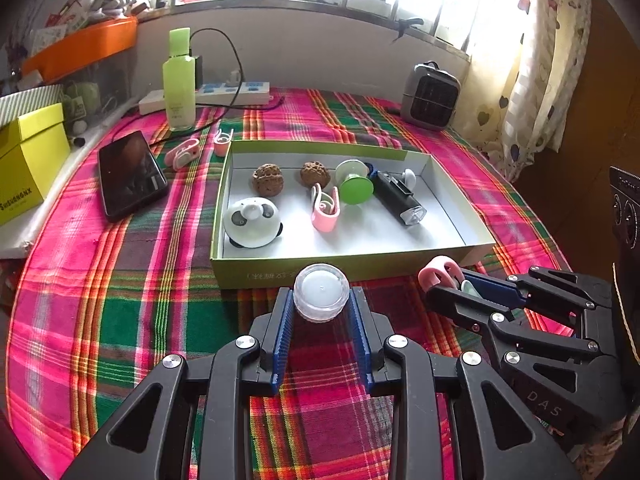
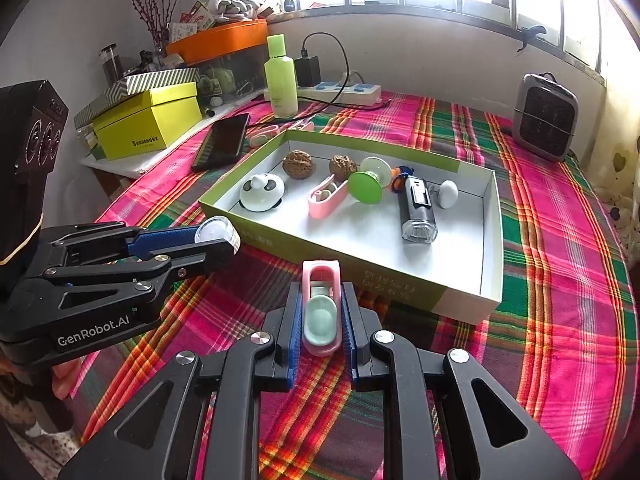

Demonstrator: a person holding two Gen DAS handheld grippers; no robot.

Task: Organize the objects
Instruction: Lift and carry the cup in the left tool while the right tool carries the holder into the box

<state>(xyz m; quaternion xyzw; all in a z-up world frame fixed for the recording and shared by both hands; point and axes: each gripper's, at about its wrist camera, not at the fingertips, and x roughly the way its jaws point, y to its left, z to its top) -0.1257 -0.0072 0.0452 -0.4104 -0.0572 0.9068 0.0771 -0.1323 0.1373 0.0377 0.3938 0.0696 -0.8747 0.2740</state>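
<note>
Plaid-covered bench (image 1: 120, 280) with green tray (image 1: 440, 258) at centre. Near it, left gripper (image 1: 322, 300) fingers pinch a clear jar (image 1: 321, 291). Right gripper (image 2: 321, 312) fingers pinch a pink clip (image 2: 321, 304).

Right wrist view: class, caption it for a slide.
Right gripper holds a pink clip before the green box.

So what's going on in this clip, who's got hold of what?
A person is sorting small items into the shallow green cardboard box on the plaid tablecloth. The left gripper clamps a small round clear plastic jar; the right gripper clamps a pink clip with a mint insert. Both hover just short of the box, which already holds two walnuts, a panda-shaped case and a black flashlight.
</note>
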